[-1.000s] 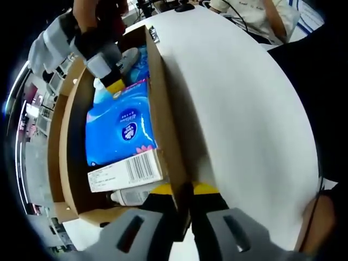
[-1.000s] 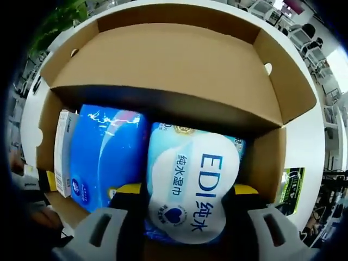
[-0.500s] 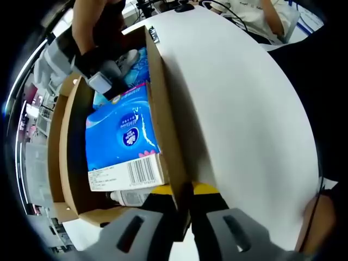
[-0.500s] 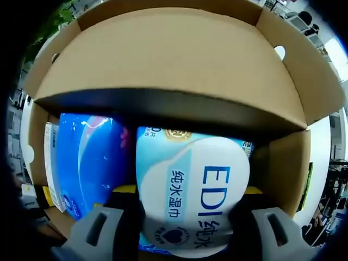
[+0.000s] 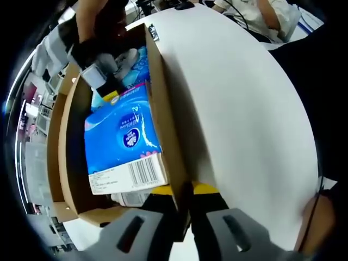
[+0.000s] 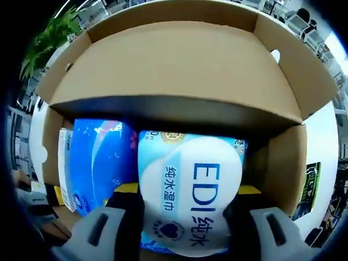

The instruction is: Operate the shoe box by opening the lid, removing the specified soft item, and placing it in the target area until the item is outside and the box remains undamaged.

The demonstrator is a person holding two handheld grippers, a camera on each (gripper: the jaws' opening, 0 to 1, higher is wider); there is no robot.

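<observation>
Cardboard shoe box standing open on a white table, its lid folded back beyond the compartment in the right gripper view. Right gripper, rising from the bottom of that view, has its two jaws set one on each side of a pale wet-wipe pack printed with "EDI" in blue, pressing against its flanks; the pack sits in the box's right part, against the right end wall. A blue tissue pack lies just beside it on the left. In the left gripper view, the left gripper has its jaws closed together on the rim of the box's long side wall, one jaw inside and one outside. The blue tissue pack, barcode end nearest the camera, lies inside along that wall, and the right gripper enters at the far end of the box.
</observation>
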